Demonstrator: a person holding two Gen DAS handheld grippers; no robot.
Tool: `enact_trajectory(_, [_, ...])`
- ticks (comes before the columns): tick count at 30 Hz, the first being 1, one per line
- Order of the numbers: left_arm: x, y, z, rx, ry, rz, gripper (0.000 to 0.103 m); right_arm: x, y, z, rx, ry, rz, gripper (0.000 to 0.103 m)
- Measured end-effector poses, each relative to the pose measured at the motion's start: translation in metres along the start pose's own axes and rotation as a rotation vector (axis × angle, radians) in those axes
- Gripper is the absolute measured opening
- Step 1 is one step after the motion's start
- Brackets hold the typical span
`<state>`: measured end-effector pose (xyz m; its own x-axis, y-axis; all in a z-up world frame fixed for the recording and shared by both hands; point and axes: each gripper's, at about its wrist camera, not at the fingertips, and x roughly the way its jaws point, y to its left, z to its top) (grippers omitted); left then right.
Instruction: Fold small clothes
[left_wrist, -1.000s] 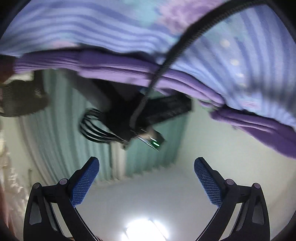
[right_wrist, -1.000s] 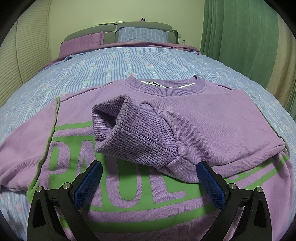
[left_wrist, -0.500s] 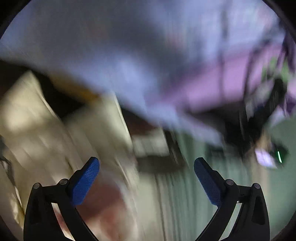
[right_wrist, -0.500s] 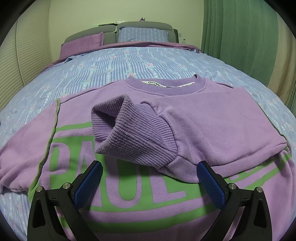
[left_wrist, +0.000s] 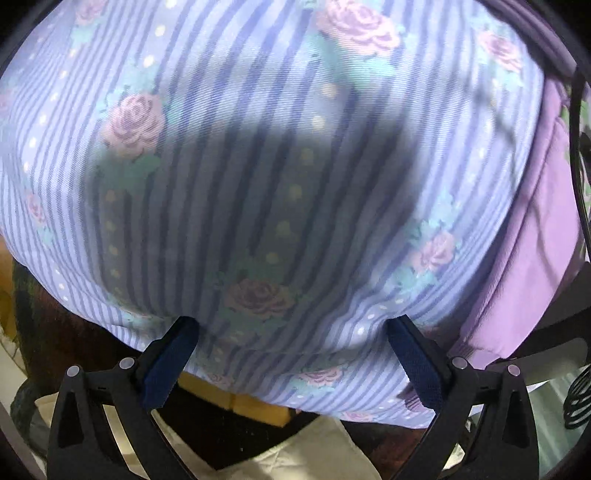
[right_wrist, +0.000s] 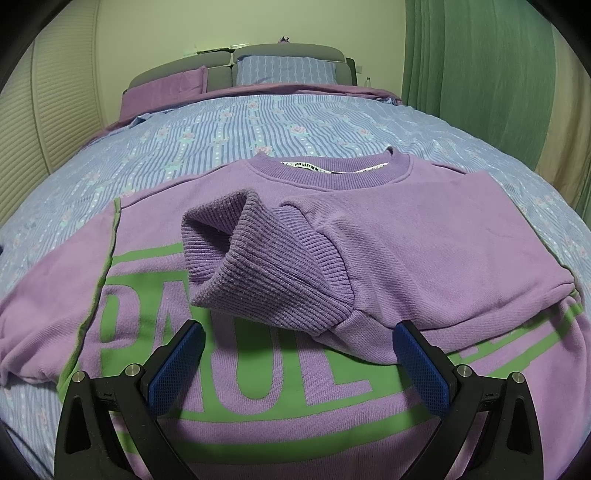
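The sweatshirt (right_wrist: 295, 369) lies flat on the bed (right_wrist: 258, 122), its right sleeve (right_wrist: 388, 251) folded across the chest. Both the right gripper (right_wrist: 295, 362) and left gripper (left_wrist: 291, 354) are spread, empty. The left sleeve (right_wrist: 48, 291) should be pinched at its cuff and laid across likewise.

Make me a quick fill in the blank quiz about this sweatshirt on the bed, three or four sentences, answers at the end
1. The big letters printed on the purple sweatshirt are ____ in colour.
2. One sleeve is folded across the chest, so its ribbed ____ lies over the print.
3. The right gripper is ____, with nothing between its blue pads.
4. The left gripper faces the bedsheet, which is striped and printed with ____.

Answers: green; cuff; open; roses
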<state>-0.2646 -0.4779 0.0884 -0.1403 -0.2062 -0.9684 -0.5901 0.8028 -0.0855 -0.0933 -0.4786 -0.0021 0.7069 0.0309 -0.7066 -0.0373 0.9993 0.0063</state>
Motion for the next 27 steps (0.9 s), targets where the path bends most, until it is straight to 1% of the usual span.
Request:
enact_trajectory(3, [-0.005, -0.001, -0.007, 0.012, -0.021, -0.002, 0.103, 0.0, 0.0, 0.0, 0.0, 0.0, 0.0, 0.103])
enact_trajectory(4, [-0.006, -0.007, -0.012, 0.017, -0.027, -0.001, 0.103, 0.0, 0.0, 0.0, -0.001, 0.0, -0.001, 0.103])
enact_trajectory(5, [-0.01, -0.008, -0.026, 0.022, -0.036, 0.0, 0.103, 0.0, 0.0, 0.0, -0.001, 0.0, -0.001, 0.103])
enact_trajectory(6, [-0.011, -0.01, -0.03, 0.03, -0.05, 0.003, 0.103, 0.0, 0.0, 0.0, 0.0, 0.0, 0.0, 0.103])
enact_trajectory(7, [0.001, -0.014, -0.021, 0.034, -0.056, 0.004, 0.103, 0.0, 0.0, 0.0, 0.0, 0.0, 0.0, 0.103])
enact_trajectory(12, [0.003, -0.014, -0.031, 0.033, -0.051, 0.003, 0.103, 0.0, -0.001, 0.0, 0.0, 0.0, 0.0, 0.103])
enact_trajectory(15, [0.005, -0.014, -0.032, 0.035, -0.05, 0.002, 0.103, 0.0, -0.001, 0.0, 0.0, 0.0, 0.0, 0.103])
enact_trajectory(17, [0.0, -0.01, -0.024, 0.036, -0.051, 0.001, 0.103, 0.0, -0.001, 0.0, 0.0, 0.0, 0.0, 0.103])
enact_trajectory(20, [0.008, -0.001, -0.009, 0.036, -0.047, -0.001, 0.103, 0.0, -0.001, 0.0, 0.0, 0.0, 0.0, 0.103])
enact_trajectory(27, [0.018, 0.009, 0.003, 0.035, -0.038, -0.008, 0.103, 0.0, 0.0, 0.0, 0.0, 0.0, 0.0, 0.103])
